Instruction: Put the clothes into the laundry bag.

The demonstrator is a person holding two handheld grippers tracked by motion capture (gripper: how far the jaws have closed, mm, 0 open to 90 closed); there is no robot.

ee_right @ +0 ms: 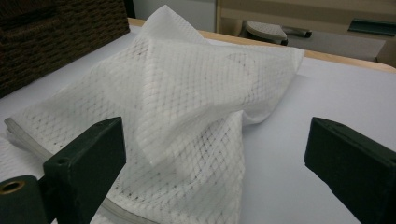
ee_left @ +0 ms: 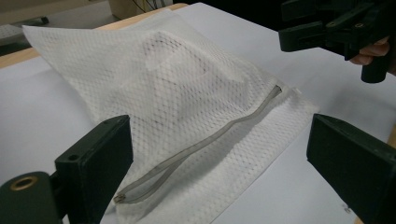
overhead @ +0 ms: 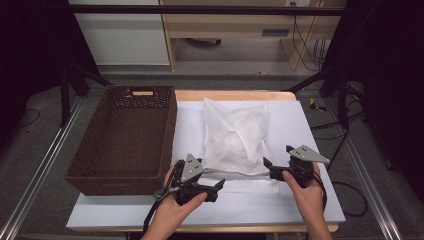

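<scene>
Evidently the mesh laundry bag (overhead: 234, 140) lay zipped on the counter (overhead: 310, 130) between and just ahead of the left claw (overhead: 218, 186) and right claw (overhead: 266, 164), both wide and empty, with transfer to the wicker basket (overhead: 125, 140) judged outstanding.

High view overhead fwd-down, both gripper views close, sharing mesh bag (overhead: 234, 135)

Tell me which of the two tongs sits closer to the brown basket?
The left tongs, at the mesh bag's near-left corner, right beside the wicker basket. The right tongs are over the bag's opposite side, farther from it.
</scene>
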